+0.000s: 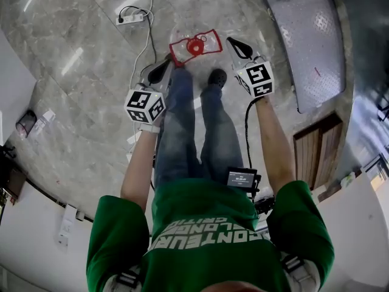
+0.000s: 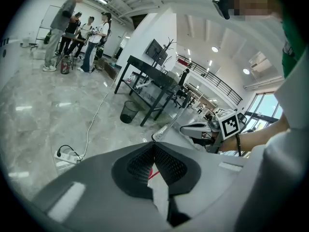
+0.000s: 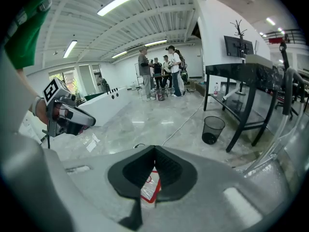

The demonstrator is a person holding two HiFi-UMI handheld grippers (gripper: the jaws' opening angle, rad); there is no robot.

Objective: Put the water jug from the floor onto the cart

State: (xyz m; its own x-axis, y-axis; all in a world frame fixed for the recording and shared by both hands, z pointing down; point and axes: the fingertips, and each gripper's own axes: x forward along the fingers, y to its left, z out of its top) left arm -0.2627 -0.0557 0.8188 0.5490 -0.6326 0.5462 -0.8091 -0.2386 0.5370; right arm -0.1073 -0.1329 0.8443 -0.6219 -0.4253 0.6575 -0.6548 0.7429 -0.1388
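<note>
**Water jug on the floor, both grippers closed and empty**

The clear plastic water jug with a red cap and red handle frame (image 1: 196, 46) stands on the grey marble floor (image 1: 91, 59), just ahead of the person's dark shoe (image 1: 217, 76). The left gripper (image 1: 161, 69) and right gripper (image 1: 235, 44) flank it, each with jaws pressed together on nothing. The grey textured-metal flatbed cart (image 1: 310, 41) sits off to the right, apart from the jug.

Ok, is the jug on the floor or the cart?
On the floor: the water jug stands by the shoe, apart from the cart.
</note>
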